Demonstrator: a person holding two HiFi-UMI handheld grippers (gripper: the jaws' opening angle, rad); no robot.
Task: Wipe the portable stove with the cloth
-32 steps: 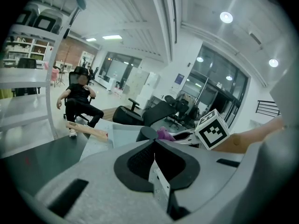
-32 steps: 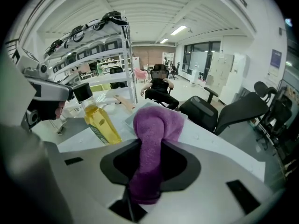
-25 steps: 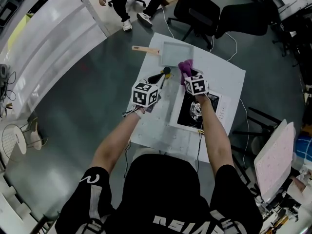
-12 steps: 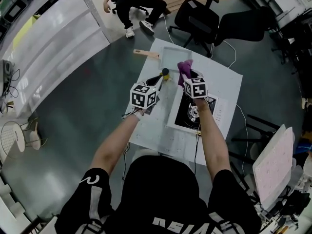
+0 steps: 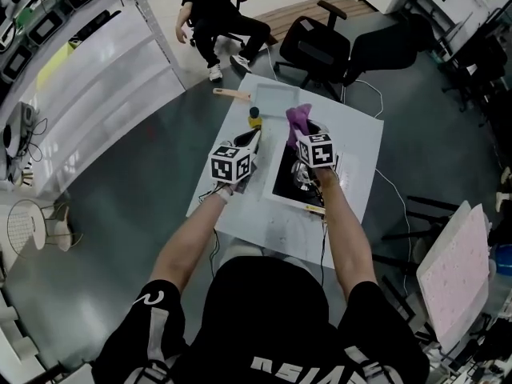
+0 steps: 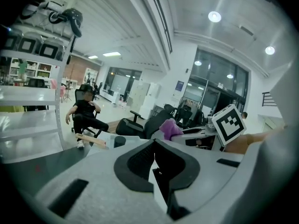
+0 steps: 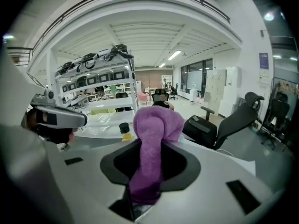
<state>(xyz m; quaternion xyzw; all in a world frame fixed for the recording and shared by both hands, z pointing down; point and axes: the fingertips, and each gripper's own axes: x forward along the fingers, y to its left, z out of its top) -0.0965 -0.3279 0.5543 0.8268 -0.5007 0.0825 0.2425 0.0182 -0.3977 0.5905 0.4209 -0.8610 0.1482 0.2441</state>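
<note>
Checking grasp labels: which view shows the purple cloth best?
Right gripper view: the purple cloth fills the centre, pinched between the jaws of the right hand-held gripper, its end bulging out past them. The head view shows only a small purple tuft ahead of that gripper. The left gripper view shows a small distant lump.

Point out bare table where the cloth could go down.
Bare: the table strip right of the stove, and the near edge in front of the stove. Crowded: the far end, with the tray, wooden handle and bottle.
</note>
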